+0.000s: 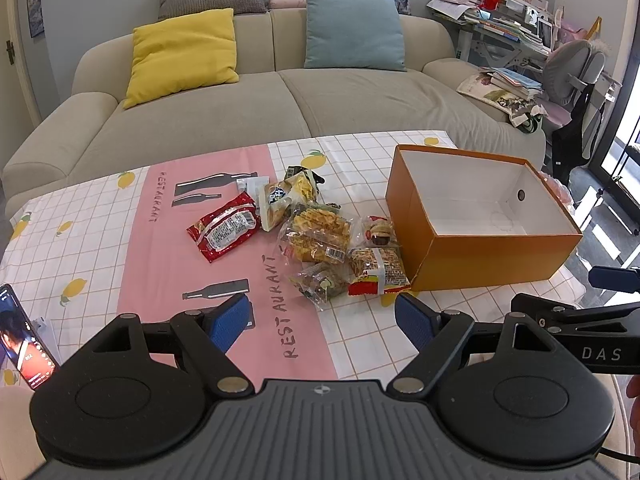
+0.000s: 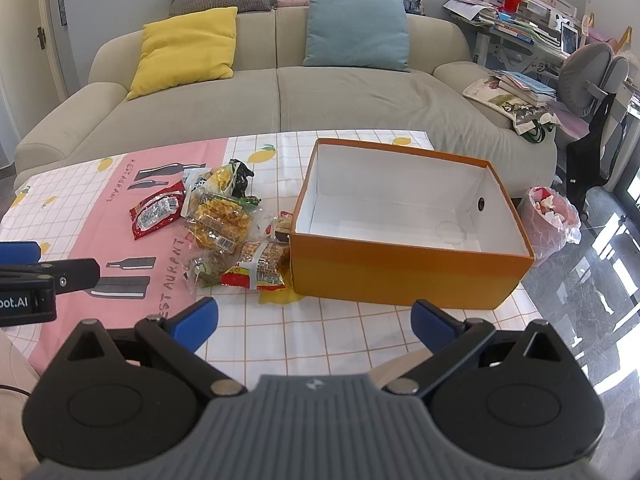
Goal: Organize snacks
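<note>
Both grippers, left (image 1: 324, 318) and right (image 2: 314, 320), hovered agape and empty over the table (image 2: 340, 344). Snacks (image 1: 316, 236) lay heaped just left of the empty box (image 2: 400, 264). I judged them light, crinkly, slippery, crushable; best pinched at a sealed edge.

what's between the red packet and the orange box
A heap of clear-wrapped snack packs separates the red packet from the orange box, clearest in left wrist view.
</note>
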`<action>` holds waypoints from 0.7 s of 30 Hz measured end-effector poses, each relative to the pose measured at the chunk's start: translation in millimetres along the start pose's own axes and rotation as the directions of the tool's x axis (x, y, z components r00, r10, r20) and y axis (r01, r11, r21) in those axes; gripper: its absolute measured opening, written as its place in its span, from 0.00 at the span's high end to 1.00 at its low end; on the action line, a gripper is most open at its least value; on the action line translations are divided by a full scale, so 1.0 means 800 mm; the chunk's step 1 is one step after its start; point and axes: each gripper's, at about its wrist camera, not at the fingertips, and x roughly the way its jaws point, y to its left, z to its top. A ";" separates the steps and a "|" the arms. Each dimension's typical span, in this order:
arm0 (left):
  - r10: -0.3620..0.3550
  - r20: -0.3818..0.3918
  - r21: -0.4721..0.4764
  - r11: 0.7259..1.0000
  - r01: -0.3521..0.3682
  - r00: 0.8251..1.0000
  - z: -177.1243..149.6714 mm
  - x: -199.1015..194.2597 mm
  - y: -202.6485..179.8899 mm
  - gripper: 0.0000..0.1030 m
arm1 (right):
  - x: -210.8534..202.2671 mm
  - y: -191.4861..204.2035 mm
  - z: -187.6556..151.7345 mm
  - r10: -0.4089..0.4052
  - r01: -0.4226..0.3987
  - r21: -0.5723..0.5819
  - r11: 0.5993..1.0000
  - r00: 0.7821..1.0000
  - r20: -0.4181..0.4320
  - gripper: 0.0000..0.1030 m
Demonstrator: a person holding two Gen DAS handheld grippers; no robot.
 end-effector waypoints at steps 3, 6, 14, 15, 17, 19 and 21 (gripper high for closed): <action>-0.002 -0.003 -0.001 1.000 0.002 1.000 -0.001 0.000 0.000 0.06 | 0.001 0.001 0.000 -0.001 0.001 -0.001 1.000 1.000 -0.001 0.03; -0.010 -0.011 -0.003 1.000 0.010 1.000 -0.001 0.000 0.000 0.06 | 0.001 0.001 0.000 -0.001 0.001 -0.001 1.000 1.000 -0.001 0.03; -0.060 -0.039 -0.020 0.998 0.059 0.997 0.003 0.007 0.012 0.17 | 0.013 0.001 -0.001 -0.004 0.004 0.000 1.000 1.000 -0.019 0.03; -0.069 -0.046 -0.027 0.997 0.068 0.997 0.002 0.011 0.014 0.22 | 0.016 0.000 0.000 0.002 -0.002 0.005 1.000 1.000 -0.019 0.03; -0.078 -0.063 -0.035 0.996 0.076 0.995 0.000 0.019 0.019 0.29 | 0.021 0.000 -0.001 0.025 -0.025 0.013 1.000 1.000 -0.011 0.03; -0.083 -0.081 -0.048 0.996 0.079 0.993 -0.002 0.028 0.025 0.37 | 0.028 0.000 -0.004 0.051 -0.051 0.019 0.999 0.999 0.004 0.03; -0.090 -0.103 -0.069 0.994 0.083 0.991 -0.004 0.038 0.031 0.43 | 0.038 0.004 -0.007 0.070 -0.071 0.011 0.997 0.997 0.017 0.05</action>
